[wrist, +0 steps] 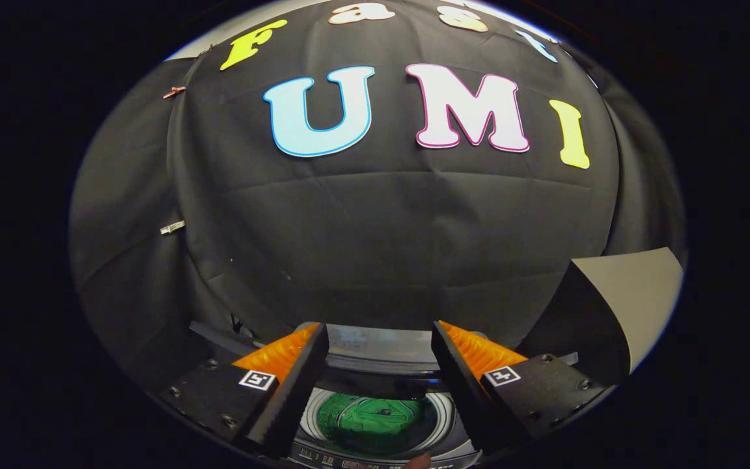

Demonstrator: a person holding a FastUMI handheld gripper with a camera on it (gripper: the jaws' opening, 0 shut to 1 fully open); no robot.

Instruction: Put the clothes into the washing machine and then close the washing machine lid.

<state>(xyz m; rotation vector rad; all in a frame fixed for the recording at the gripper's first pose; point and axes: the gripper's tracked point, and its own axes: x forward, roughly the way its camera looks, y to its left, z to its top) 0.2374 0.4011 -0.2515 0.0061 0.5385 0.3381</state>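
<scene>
Below, the tongs (380, 355) hang spread apart and empty above the washing machine (375, 374), whose lid (375, 345) stands up, with green clothes (375, 420) lying inside the drum between the fingers.

Recording booth: black cloth wall (375, 215), top-loading washing machine (381, 449) below.

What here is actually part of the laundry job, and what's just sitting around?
Part of the job:
- washing machine, below the fingers, with its lid standing open
- green clothes already lying in the drum
- gripper, fingers spread apart, holding nothing

Just there:
- black cloth wall behind the machine
- grey board beside the machine
- clips pinned on the cloth
</scene>
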